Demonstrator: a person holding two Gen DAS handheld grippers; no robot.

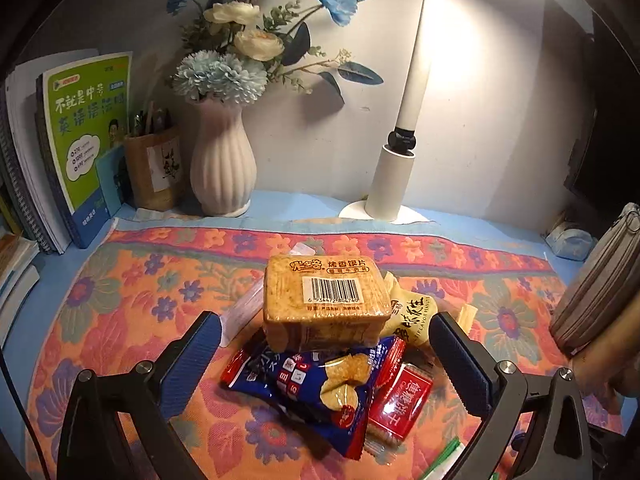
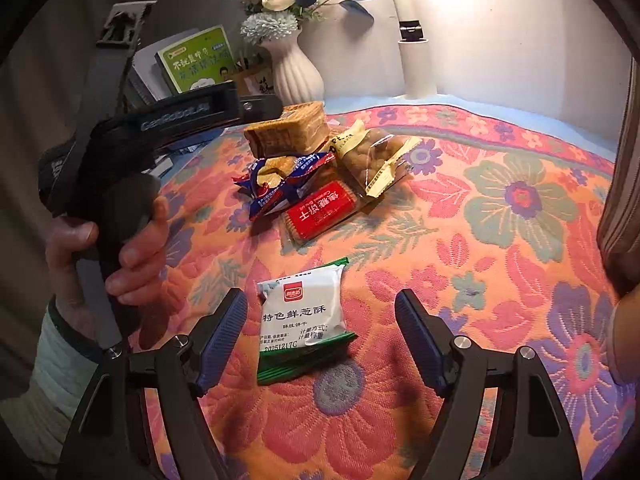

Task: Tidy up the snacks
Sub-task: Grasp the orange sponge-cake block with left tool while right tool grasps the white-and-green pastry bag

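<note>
The green-white biscuit packet [image 2: 306, 320] is framed by the right gripper [image 2: 320, 336], jaws released (nothing held); descent and closing are needed next. The left gripper [image 1: 326, 364] is parted over the snack pile [image 1: 320, 332].

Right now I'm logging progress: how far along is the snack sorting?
Barely begun. Nothing looks sorted: toast pack, blue chip bag, red biscuit pack and peanut bag lie heaped. Both hand-held grippers are open; the right frames the scallion-biscuit packet.

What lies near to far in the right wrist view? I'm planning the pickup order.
White-and-green scallion biscuit packet → red biscuit packet → toasted bun slices pack → white ribbed vase.
</note>
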